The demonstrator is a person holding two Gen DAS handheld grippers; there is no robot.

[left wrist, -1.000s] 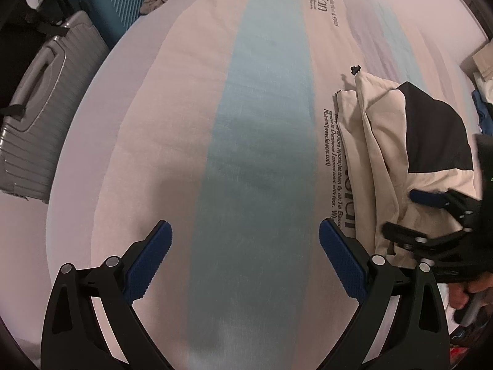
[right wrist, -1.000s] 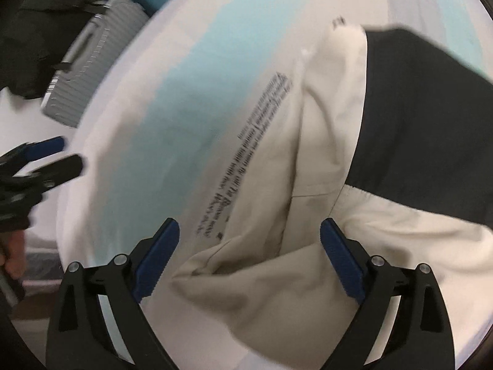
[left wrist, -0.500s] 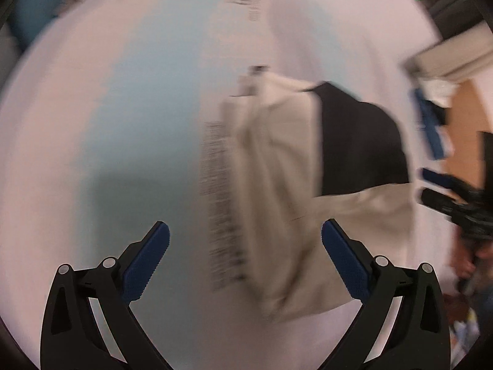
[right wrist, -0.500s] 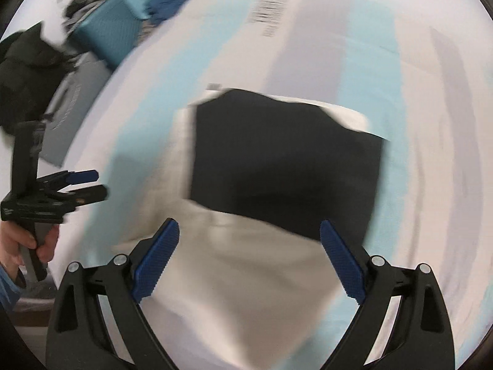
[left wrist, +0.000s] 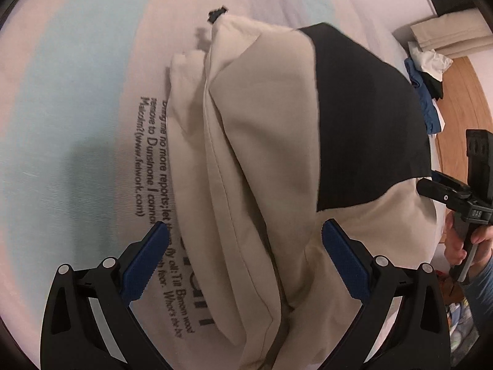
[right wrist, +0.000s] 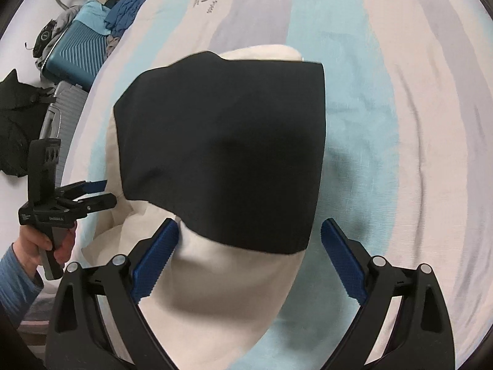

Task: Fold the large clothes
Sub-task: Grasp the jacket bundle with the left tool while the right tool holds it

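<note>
Now both open tongs, left gripper (left wrist: 245,259) and right gripper (right wrist: 249,257), have swung over the folded garment (right wrist: 222,160), seemingly ready for another fold.

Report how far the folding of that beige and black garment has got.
Done: the beige and black garment lies on the striped bedsheet gathered into a compact bundle, layers overlapping at its edge. In hand: nothing; the left gripper and right gripper are both open above it. Left: the creased side looks unsquared, so probably a final tidy or fold.
</note>
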